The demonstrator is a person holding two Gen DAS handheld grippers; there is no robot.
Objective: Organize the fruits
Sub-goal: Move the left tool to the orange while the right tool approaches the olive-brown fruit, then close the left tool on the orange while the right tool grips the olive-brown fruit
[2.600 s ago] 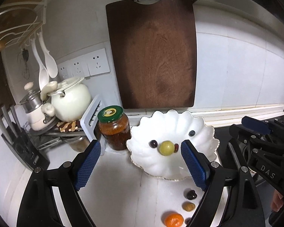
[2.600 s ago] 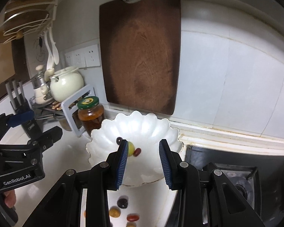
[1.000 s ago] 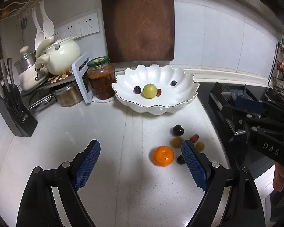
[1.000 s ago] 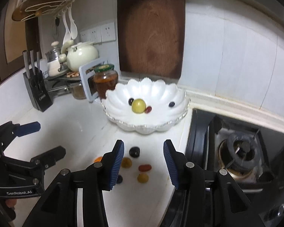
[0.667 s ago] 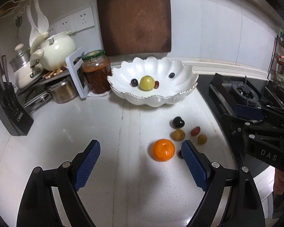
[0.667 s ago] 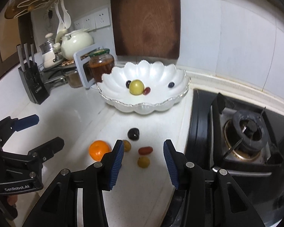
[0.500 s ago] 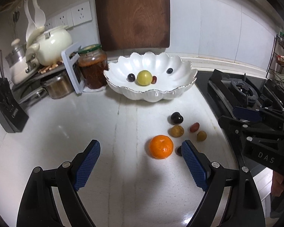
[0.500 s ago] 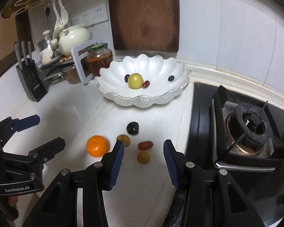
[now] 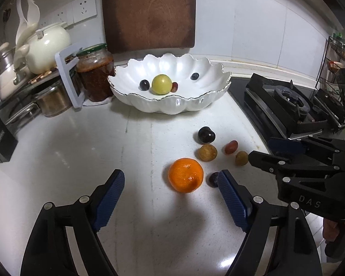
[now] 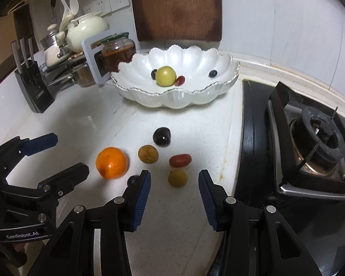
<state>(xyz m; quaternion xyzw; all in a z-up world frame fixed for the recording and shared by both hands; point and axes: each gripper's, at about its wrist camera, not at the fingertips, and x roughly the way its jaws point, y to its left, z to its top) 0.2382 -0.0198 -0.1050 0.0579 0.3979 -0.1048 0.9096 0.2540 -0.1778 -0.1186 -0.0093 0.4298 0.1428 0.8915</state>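
My left gripper point(image 9: 170, 195): jaws closing, nothing gripped; orange point(image 9: 185, 177) on the counter point(image 9: 80, 149) just ahead.
My right gripper point(image 10: 174, 195): parted, empty; yellow-green berry point(image 10: 177, 177) just ahead.
Bowl point(image 9: 172, 105): holds yellow fruit point(image 9: 162, 84) and three small dark ones.
Left view only: wire rack point(image 9: 339, 50) past the stove.
Right view only: knife block point(image 10: 34, 89) with its handles.
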